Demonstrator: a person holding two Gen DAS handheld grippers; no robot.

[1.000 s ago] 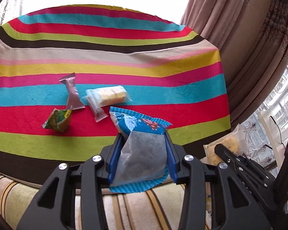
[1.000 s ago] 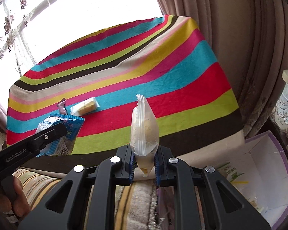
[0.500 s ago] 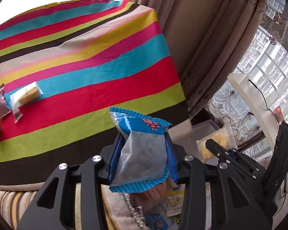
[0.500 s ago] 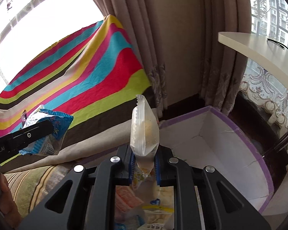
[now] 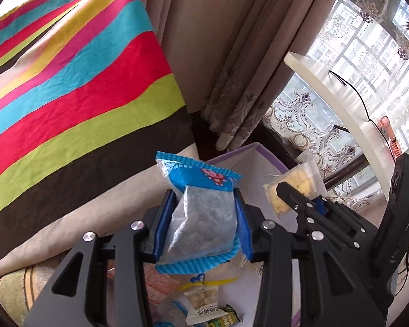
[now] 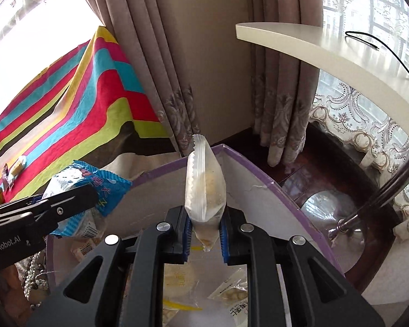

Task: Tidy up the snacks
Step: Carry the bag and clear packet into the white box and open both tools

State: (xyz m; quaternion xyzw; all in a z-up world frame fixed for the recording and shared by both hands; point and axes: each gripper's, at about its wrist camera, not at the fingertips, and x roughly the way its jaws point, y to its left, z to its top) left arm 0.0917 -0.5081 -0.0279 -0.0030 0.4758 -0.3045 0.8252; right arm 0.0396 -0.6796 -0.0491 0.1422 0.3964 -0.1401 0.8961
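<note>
1. The left gripper (image 5: 201,220) has its jaws pinching a blue snack packet (image 5: 199,207) by its sides; the right gripper (image 6: 204,234) has its jaws pressed nearly together on the bottom of a clear pouch (image 6: 205,188) of pale yellow pieces, which stands upright.
2. Both packets hang over a white box with a purple rim (image 6: 261,171), already holding several wrapped snacks (image 6: 231,297).
3. The step in hand appears to be delivery: each packet is carried over the box for dropping. The next move likely calls for lowering a little and spreading the jaws (one at a time would avoid a tangle).
4. A second ago both views faced the striped cloth (image 5: 68,81) on the surface, where loose snacks (image 6: 17,166) lay ahead; now that cloth sits off to the left and the box fills the foreground.
</note>
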